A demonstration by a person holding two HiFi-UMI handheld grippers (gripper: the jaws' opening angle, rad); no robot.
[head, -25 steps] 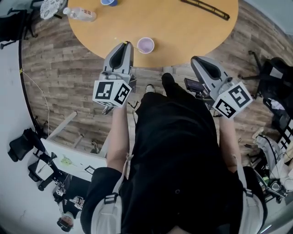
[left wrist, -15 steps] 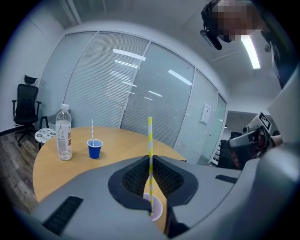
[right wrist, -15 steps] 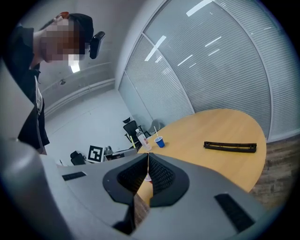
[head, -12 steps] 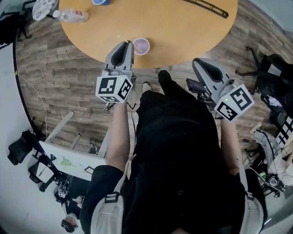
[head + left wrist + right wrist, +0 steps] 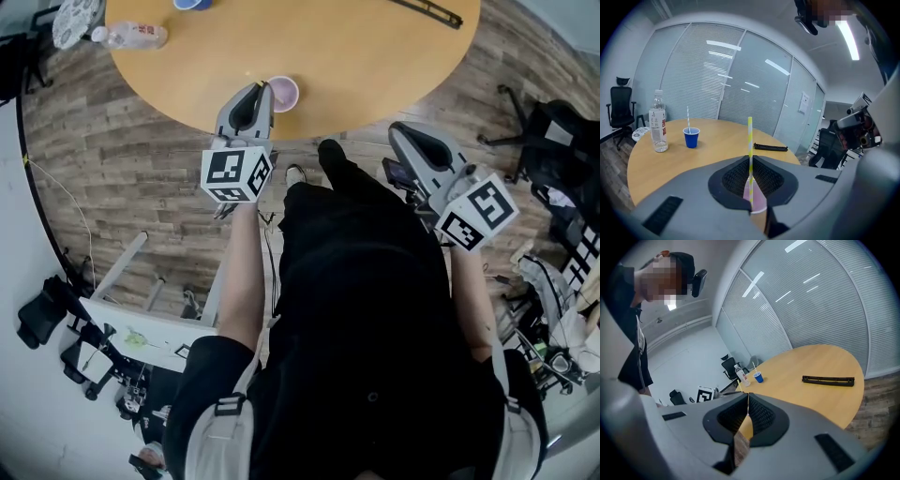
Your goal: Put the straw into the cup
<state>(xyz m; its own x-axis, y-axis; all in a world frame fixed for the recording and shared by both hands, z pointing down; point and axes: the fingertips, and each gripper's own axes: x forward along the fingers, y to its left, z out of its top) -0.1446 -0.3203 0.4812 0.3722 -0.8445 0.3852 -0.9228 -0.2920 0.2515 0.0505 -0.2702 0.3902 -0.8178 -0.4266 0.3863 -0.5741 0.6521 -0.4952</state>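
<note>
The left gripper (image 5: 258,92) reaches over the near edge of the round wooden tabletop (image 5: 375,56), its tip just beside the pale pink cup (image 5: 283,93) that stands close to that edge. In the left gripper view the left gripper (image 5: 750,164) has its jaws drawn narrow and clamped on a yellow-and-white striped straw (image 5: 750,136), which stands upright with most of its length above the pads. The pink cup (image 5: 758,200) shows through the gap right behind the straw's lower end; whether the tip is inside the cup cannot be told. Farther back on the tabletop stand a blue cup (image 5: 691,138) with its own straw and, beside it, a clear water bottle (image 5: 657,123); a long black bar (image 5: 770,147) lies off to the right. The right gripper (image 5: 410,138) is held off the tabletop, over the wood floor (image 5: 141,159) beside the person's dark clothing. In the right gripper view the right gripper (image 5: 747,404) has its pads pressed together with nothing between them.
</note>
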